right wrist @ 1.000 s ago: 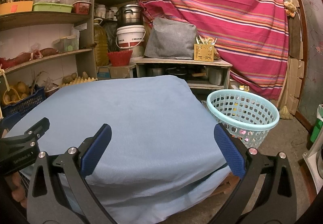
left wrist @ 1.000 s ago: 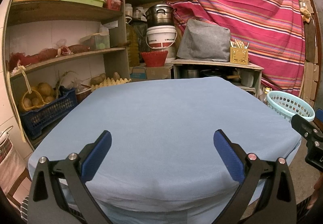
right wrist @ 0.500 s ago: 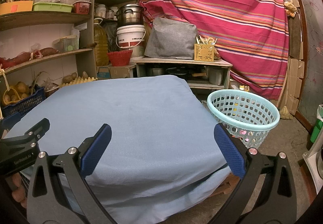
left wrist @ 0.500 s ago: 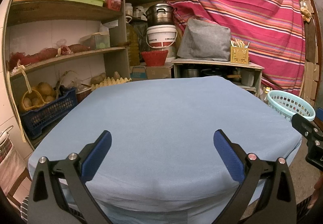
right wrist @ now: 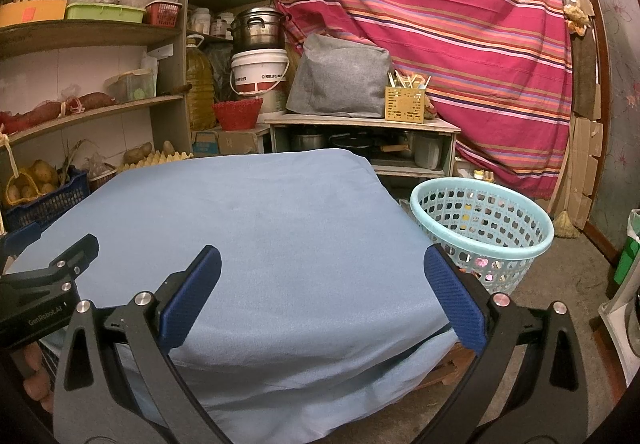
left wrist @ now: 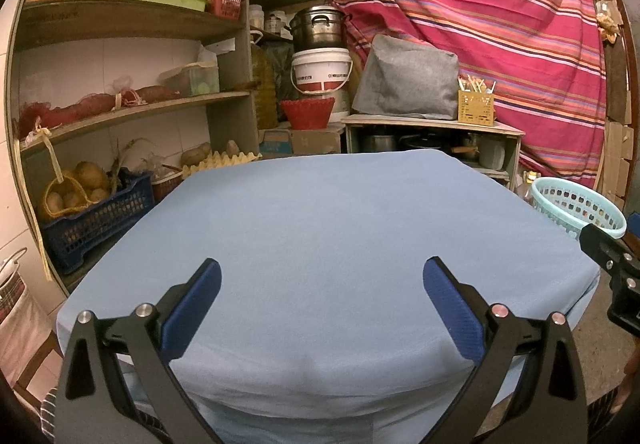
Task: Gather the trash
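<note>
My left tongs (left wrist: 322,302) and right tongs (right wrist: 323,291) both gape wide, holding nothing, low over the near edge of the blue cloth (left wrist: 340,228). I see no trash on it; some bits seem to lie in the basket (right wrist: 486,232) on the floor, right of the table. So I cannot judge its feel, grip point or long axis.

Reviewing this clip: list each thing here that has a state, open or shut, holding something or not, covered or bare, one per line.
Left gripper: jaws open, holding nothing.
Right gripper: jaws open, holding nothing.
Table: covered by a blue cloth, nothing visible on top.
Mesh basket: upright on the floor beside the table, some items inside.
Metal pot: lid on, stacked on the white bucket.
</note>
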Demonstrator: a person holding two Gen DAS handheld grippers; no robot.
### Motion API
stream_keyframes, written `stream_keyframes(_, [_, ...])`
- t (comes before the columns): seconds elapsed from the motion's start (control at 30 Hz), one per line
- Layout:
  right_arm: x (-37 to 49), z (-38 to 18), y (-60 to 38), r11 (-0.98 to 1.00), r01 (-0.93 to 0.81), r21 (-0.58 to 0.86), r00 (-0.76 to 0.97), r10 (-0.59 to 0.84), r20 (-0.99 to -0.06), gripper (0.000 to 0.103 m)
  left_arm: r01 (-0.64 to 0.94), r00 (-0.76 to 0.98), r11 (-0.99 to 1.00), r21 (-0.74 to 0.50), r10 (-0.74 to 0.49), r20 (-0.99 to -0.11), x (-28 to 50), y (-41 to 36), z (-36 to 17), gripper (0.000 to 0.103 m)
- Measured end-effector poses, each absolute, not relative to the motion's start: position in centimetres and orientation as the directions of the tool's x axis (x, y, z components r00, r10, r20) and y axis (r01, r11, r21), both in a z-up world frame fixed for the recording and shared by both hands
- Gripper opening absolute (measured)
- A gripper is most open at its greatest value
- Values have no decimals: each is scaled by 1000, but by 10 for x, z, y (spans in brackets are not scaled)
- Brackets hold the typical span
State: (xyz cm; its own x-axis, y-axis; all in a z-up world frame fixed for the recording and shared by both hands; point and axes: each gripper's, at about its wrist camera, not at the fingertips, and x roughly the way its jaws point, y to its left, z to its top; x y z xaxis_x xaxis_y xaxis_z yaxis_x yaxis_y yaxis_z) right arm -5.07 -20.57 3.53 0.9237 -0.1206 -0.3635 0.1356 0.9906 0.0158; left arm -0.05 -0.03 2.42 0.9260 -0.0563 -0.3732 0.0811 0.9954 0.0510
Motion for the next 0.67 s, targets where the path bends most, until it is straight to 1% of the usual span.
stream_keyframes(0.67, [-51, 36, -205, 991, 134, 16, 925, -119, -362, 99, 92, 931, 994, 66, -62, -359, 2, 16, 21, 99])
